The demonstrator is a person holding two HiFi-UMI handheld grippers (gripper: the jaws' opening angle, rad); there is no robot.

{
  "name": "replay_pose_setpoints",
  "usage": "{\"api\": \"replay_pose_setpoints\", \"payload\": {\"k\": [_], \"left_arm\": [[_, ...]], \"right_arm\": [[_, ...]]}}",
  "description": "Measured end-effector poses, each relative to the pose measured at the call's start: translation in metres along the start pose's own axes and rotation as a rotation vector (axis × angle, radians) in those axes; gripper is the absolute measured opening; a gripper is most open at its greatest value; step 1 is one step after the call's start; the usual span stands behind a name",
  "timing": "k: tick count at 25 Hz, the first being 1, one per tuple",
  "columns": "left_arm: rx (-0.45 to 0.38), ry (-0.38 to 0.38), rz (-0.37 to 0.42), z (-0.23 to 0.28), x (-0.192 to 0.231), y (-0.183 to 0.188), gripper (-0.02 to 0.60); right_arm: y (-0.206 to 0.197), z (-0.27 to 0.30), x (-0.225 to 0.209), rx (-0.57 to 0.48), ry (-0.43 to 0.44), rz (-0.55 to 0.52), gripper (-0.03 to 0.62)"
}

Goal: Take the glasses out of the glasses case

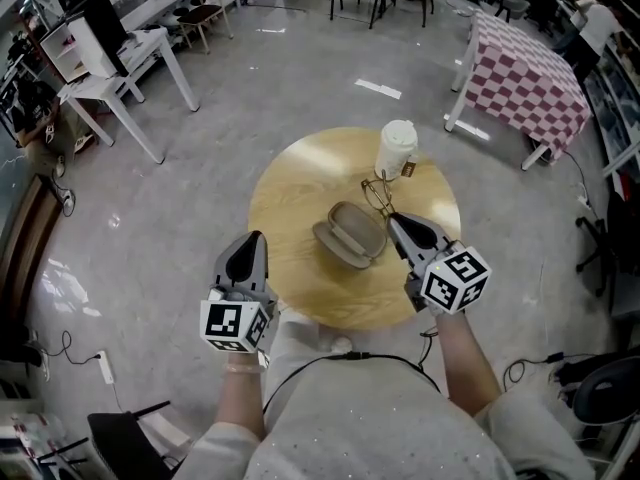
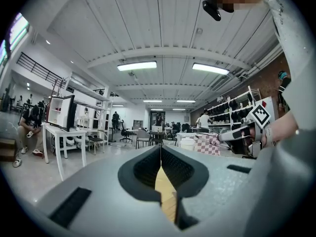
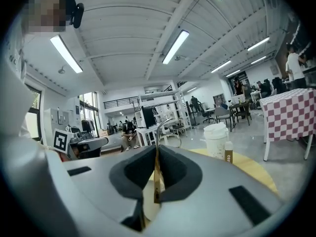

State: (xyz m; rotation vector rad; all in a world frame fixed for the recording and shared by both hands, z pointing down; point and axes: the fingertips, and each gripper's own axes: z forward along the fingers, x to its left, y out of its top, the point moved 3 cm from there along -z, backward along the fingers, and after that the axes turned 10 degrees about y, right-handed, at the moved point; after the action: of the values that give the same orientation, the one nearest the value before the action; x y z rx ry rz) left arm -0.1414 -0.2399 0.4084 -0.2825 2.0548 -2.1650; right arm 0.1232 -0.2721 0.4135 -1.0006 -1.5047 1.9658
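Observation:
The open grey-brown glasses case (image 1: 350, 236) lies in the middle of the round wooden table (image 1: 300, 183). My right gripper (image 1: 393, 218) is just right of the case and is shut on a temple arm of the thin-framed glasses (image 1: 377, 193), which hang above the table beyond the case. In the right gripper view the gold arm (image 3: 157, 179) is pinched between the dark pads of the right gripper (image 3: 157, 151). My left gripper (image 1: 256, 236) hovers at the table's left edge, shut and empty. In its own view the left gripper (image 2: 161, 149) has its jaws together.
A white lidded cup (image 1: 396, 148) stands at the table's far side, close behind the glasses. A table with a checked cloth (image 1: 530, 78) is at the back right, and white desks (image 1: 120, 58) are at the back left. Cables lie on the floor near my feet.

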Motion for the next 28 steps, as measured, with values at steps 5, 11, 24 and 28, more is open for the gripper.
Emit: {"api": "replay_pose_setpoints", "payload": {"k": [5, 11, 24, 28], "left_arm": [[-0.023, -0.006, 0.005, 0.000, -0.001, 0.010, 0.005], [-0.042, -0.007, 0.012, 0.000, -0.002, 0.015, 0.005], [-0.079, 0.009, 0.023, -0.003, 0.005, 0.028, 0.005], [-0.087, 0.008, 0.022, -0.004, 0.004, 0.030, 0.005]], "right_arm": [[0.012, -0.002, 0.001, -0.036, -0.009, -0.016, 0.026], [0.025, -0.008, 0.003, -0.078, -0.015, -0.038, 0.025], [0.044, -0.012, 0.011, -0.141, -0.024, -0.089, 0.026], [0.048, -0.015, 0.012, -0.156, -0.028, -0.103, 0.025]]}}
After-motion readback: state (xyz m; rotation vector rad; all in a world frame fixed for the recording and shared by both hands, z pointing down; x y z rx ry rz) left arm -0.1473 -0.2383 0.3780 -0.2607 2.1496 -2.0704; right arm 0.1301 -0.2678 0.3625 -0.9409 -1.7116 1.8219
